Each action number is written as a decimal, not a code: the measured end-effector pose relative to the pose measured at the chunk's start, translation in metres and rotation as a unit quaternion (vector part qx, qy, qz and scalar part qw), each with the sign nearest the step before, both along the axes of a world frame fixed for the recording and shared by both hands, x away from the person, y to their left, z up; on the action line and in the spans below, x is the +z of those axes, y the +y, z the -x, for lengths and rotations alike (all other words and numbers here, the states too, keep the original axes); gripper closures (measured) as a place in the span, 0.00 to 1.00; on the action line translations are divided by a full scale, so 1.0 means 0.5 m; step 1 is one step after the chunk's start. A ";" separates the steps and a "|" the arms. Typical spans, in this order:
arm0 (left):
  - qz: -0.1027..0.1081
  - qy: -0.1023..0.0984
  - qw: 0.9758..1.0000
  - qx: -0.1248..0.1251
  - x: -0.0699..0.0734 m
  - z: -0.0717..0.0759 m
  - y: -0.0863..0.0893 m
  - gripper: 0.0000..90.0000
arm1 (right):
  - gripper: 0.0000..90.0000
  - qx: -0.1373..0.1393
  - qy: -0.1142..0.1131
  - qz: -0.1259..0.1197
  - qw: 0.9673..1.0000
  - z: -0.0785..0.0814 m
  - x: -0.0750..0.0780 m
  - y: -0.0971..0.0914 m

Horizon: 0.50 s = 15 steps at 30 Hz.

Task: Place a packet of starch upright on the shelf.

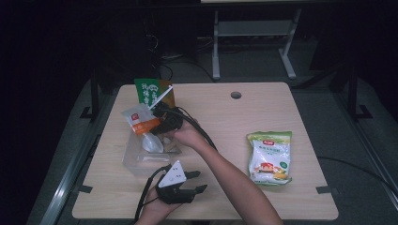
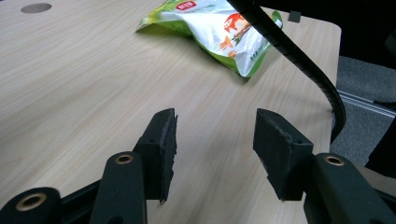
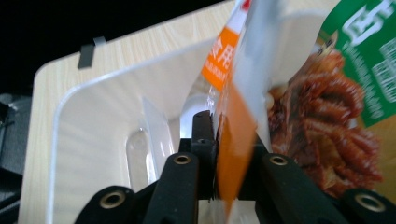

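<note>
Over the clear bin [image 1: 136, 157] at the table's [image 1: 220, 122] left, the right claw [image 3: 224, 154] pinches the orange-and-white bag [image 1: 137, 119], which stands up tall and must drop straight down. Nearer the person, the left claw [image 2: 212, 140] waits half open, holding nothing.

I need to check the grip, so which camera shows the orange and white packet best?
The right gripper view: the orange and white packet sits close up between the right gripper jaws. The high view shows it small, over the clear bin.
</note>
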<state>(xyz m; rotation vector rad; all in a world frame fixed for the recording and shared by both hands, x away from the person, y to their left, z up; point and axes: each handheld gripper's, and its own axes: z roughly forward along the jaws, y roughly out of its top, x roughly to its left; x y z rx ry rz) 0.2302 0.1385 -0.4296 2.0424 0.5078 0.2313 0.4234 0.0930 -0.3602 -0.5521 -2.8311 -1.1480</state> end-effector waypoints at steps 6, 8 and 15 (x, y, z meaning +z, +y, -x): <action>-0.001 0.001 1.000 -0.001 0.000 0.000 0.000 0.54 | 0.85 0.009 0.021 0.024 0.999 -0.007 -0.023 0.010; -0.001 0.002 1.000 -0.001 -0.001 0.000 -0.001 0.54 | 0.91 0.011 0.022 0.032 0.999 -0.009 -0.027 0.010; -0.001 0.000 1.000 -0.002 -0.001 0.002 -0.003 0.54 | 1.00 0.014 0.024 -0.003 1.000 0.000 -0.023 0.003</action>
